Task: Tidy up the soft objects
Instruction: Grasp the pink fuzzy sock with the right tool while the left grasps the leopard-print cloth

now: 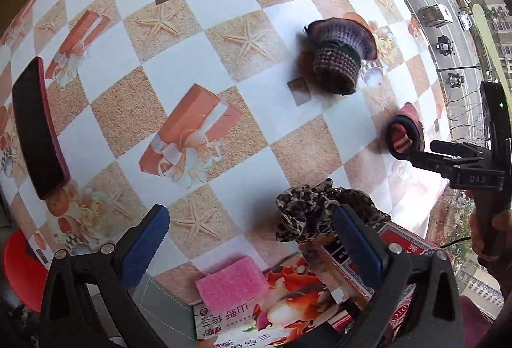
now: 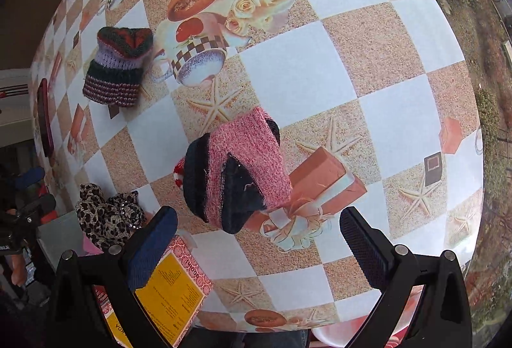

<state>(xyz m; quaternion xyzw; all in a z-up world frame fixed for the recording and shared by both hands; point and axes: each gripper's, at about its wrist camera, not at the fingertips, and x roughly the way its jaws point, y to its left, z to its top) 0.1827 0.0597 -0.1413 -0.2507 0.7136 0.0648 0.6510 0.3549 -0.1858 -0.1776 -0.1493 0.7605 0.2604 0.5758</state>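
The pink and black sock (image 2: 236, 175) lies on the table (image 2: 393, 111) near its front edge, right in front of the right gripper (image 2: 259, 239), pointing away from it. Both grippers are wide apart, holding nothing; the left gripper (image 1: 252, 239) is farther off

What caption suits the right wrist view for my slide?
Open right tongs hover above a pink-and-black knitted sock on the checkered starfish-print tablecloth.

My finger pads (image 2: 153, 247) blue. Tablecloth (image 2: 288, 66) white/sand checks, starfish print. Near sock (image 2: 243, 169) pink with black bands. Far-left sock (image 2: 118, 66) purple, green, red stripes. Scrunchie (image 2: 105, 217) leopard print. Sponge (image 1: 232, 285) pink.
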